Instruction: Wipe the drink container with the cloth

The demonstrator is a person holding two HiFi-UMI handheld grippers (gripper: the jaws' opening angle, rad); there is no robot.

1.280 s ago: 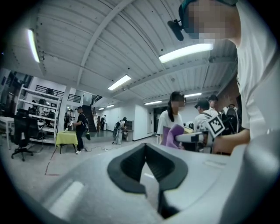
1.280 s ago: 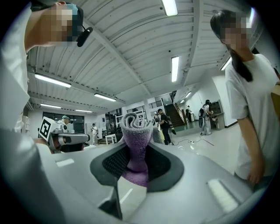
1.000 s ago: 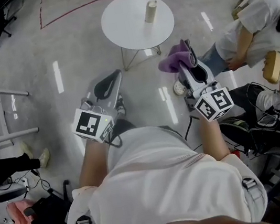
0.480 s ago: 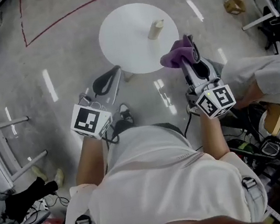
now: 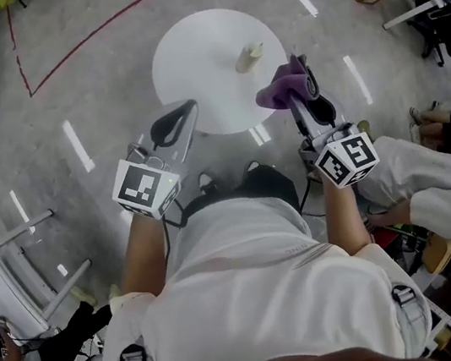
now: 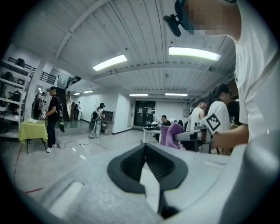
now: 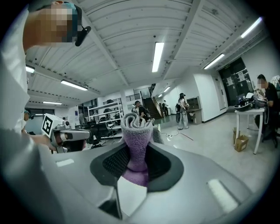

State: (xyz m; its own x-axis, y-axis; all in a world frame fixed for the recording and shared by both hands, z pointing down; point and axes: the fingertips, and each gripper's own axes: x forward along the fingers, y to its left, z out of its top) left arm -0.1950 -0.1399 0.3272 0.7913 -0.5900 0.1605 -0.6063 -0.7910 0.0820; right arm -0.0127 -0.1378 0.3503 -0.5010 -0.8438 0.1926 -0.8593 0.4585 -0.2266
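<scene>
A cream drink container [image 5: 249, 57] stands upright on the round white table [image 5: 197, 60], towards its right side. My right gripper [image 5: 305, 85] is shut on a bunched purple cloth [image 5: 281, 90] [image 7: 137, 139] and hovers over the table's right front edge, short of the container. In the right gripper view the cloth sticks up between the jaws. My left gripper [image 5: 186, 110] [image 6: 145, 154] is shut with nothing in it, held over the table's front left edge. Both gripper views point up at the ceiling, so neither shows the container.
A person in white [image 5: 432, 184] crouches on the floor at the right, close to my right arm. A white desk [image 5: 1, 273] stands at the left. Red tape [image 5: 75, 46] marks the grey floor behind the table. Several people stand far off in the room [image 6: 54, 116].
The table and container have come nearer, and both grippers now reach over its front edge. The purple cloth stays clamped in the right gripper. The person at the right has shifted lower in view.
</scene>
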